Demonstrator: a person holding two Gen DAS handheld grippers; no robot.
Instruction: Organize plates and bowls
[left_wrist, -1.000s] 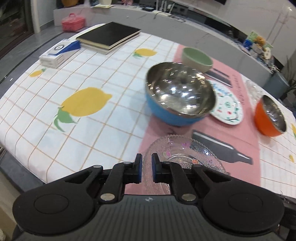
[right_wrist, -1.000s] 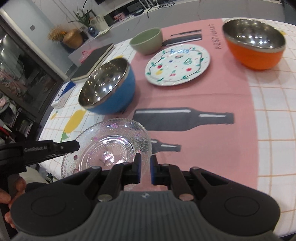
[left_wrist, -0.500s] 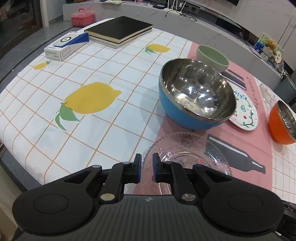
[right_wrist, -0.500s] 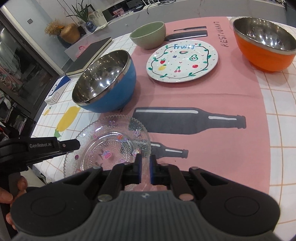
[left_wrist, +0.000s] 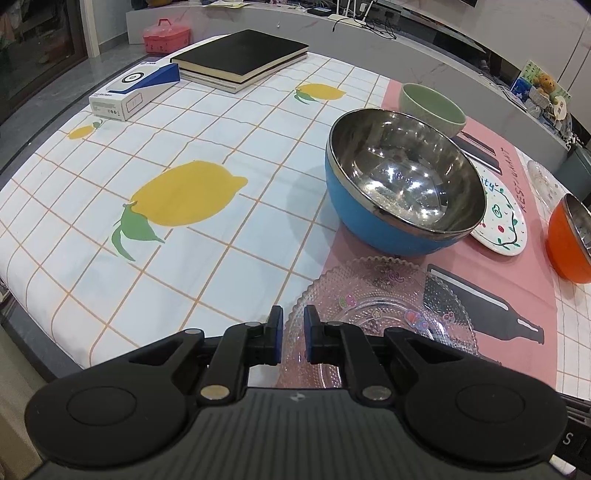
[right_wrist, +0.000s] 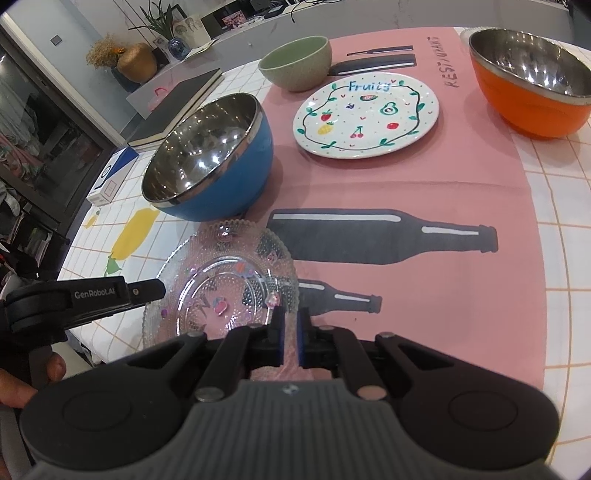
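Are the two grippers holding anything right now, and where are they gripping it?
Both hold the clear beaded glass plate by its rim: the left gripper at its left edge, the right gripper at its near edge, jaws closed on the glass.

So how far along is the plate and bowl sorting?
Nothing is stacked yet. In hand: both grippers, left and right, pinch the glass plate's rim. Left: the fruit plate and the blue, green and orange bowls sit apart.

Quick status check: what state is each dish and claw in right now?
glass plate: gripped at its rim by both claws
left claw: shut on the rim
right claw: shut on the rim
blue bowl: upright, empty
orange bowl: upright, empty
green bowl: upright, empty
fruit plate: flat, bare
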